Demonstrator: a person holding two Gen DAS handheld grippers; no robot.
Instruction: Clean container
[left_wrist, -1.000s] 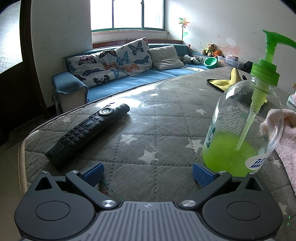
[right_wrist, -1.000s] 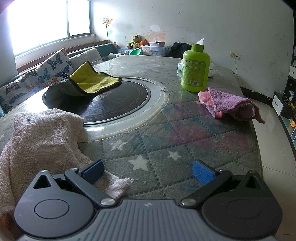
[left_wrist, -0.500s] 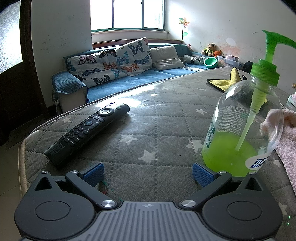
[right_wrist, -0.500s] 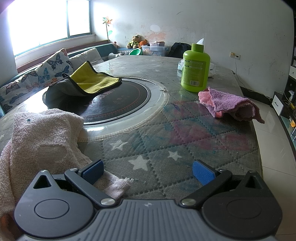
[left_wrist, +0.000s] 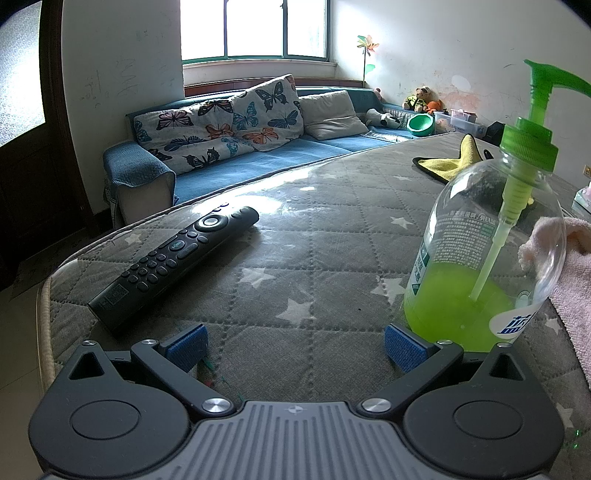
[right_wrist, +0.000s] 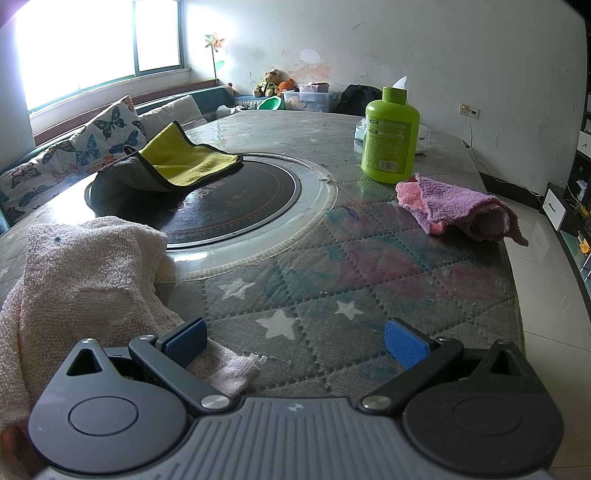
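Two grippers we hold low over the star-quilted table (left_wrist: 295, 229), both with jaws spread wide and gripping nothing. Ahead of our left gripper (left_wrist: 293, 345), the clear pump bottle (left_wrist: 484, 258) stands upright just beyond its right finger, about a third full of green liquid, its green pump head rising above. Whether the blue pad touches the bottle's base we cannot tell. Off to that gripper's left front lies a black remote control (left_wrist: 173, 266), well apart from the bottle. Behind the bottle, to the right, a pale pink towel (left_wrist: 569, 280) shows at the frame's edge.

Our right gripper (right_wrist: 295, 341) has that pale pink towel (right_wrist: 85, 273) heaped at its left, a corner lying under its left finger. Farther ahead sits a round black cooktop (right_wrist: 236, 199) with a yellow-and-grey cloth (right_wrist: 177, 162) draped on it. To the right front stand an opaque green bottle (right_wrist: 391, 136) and, nearer, a crumpled purple-pink cloth (right_wrist: 458, 206).
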